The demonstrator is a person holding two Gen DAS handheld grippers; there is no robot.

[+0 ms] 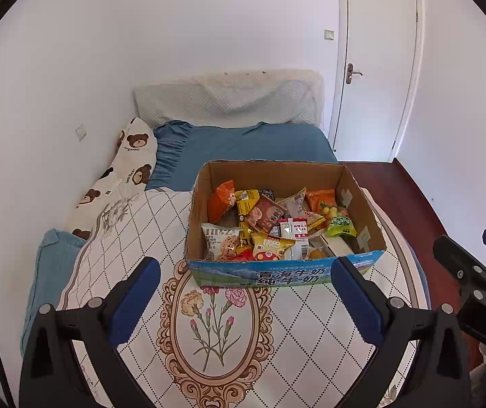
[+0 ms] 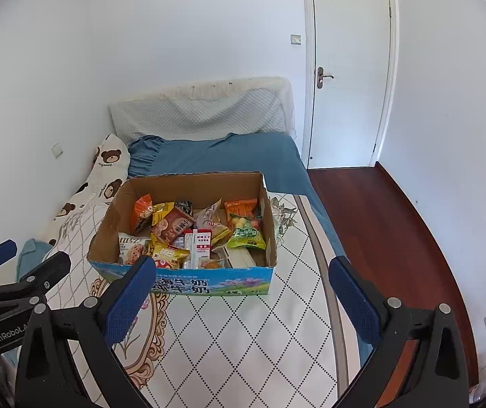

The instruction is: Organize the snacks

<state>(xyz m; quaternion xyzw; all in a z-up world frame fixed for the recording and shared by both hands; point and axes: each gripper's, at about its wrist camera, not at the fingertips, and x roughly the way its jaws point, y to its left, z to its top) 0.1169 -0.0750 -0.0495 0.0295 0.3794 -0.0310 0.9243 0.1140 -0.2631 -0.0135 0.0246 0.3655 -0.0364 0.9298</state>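
Observation:
An open cardboard box (image 1: 277, 273) with a blue printed front stands on a quilted bed cover; it also shows in the right wrist view (image 2: 209, 284). It holds several snack packets, among them an orange bag (image 1: 221, 200), a green candy bag (image 1: 341, 224) and a red-and-white carton (image 1: 295, 229). My left gripper (image 1: 246, 297) is open and empty, just in front of the box. My right gripper (image 2: 241, 295) is open and empty, in front of the box's right half. Each gripper shows at the edge of the other's view.
The box sits on a white diamond-pattern cover (image 1: 277, 340) with a floral oval. A bear-print pillow (image 1: 130, 166) lies at the left by the wall. Blue sheet (image 1: 249, 142) and headboard lie behind. Red wood floor (image 2: 379, 231) and a closed door (image 2: 348, 68) are at the right.

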